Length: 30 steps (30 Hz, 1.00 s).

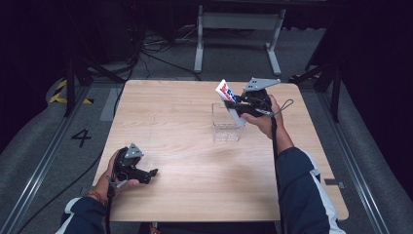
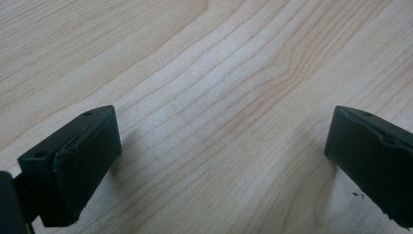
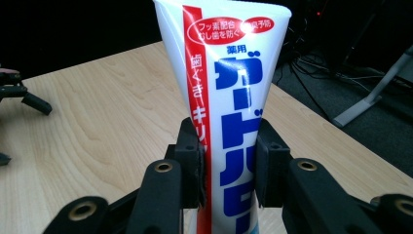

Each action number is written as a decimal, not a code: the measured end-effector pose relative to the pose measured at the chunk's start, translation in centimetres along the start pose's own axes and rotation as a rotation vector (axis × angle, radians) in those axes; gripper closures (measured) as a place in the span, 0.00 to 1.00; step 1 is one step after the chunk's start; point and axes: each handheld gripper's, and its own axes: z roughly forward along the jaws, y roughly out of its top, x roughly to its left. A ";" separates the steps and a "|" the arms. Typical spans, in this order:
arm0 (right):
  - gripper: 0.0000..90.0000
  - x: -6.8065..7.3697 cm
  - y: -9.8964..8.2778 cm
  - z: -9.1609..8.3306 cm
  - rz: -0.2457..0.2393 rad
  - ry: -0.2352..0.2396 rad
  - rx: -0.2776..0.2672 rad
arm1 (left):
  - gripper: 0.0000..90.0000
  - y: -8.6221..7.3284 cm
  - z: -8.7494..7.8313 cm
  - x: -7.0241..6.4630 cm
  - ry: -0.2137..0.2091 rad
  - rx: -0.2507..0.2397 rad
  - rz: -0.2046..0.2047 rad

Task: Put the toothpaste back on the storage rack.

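Right gripper (image 1: 237,108), raised over the clear box (image 1: 227,123), pinches the toothpaste tube (image 3: 229,87); left gripper (image 1: 146,174) rests spread near the table (image 1: 195,190) edge.

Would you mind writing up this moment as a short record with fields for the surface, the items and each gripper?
surface: wooden table
held item: white toothpaste tube with blue and red print, raised above the table
container: clear plastic box, standing on the table beside the tube
right gripper: shut on the toothpaste tube, pads pressing on both of its sides
left gripper: open, nothing between its jaws, low over the bare wood at the near left of the table
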 end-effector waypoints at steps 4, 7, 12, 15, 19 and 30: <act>0.78 -0.6 -0.1 0.5 0.015 0.003 -0.017 | 0.00 0.0 0.0 0.0 -0.002 0.001 -0.003; 0.77 -1.0 -0.1 0.8 0.022 0.001 -0.033 | 0.00 0.0 0.0 0.0 0.000 0.000 -0.001; 0.77 -1.7 -0.5 1.6 0.033 0.001 -0.046 | 0.00 0.0 0.0 0.0 0.002 -0.006 -0.001; 0.77 -2.0 -0.9 2.0 0.043 0.005 -0.048 | 0.01 -0.1 0.0 -0.1 -0.001 -0.005 -0.006; 0.77 -2.2 -1.1 2.6 0.045 0.010 -0.041 | 0.01 -0.1 0.0 -0.1 0.008 -0.007 -0.006; 0.77 -2.7 -2.6 3.7 0.052 0.002 -0.059 | 0.01 -0.1 0.0 -0.1 0.012 -0.006 -0.012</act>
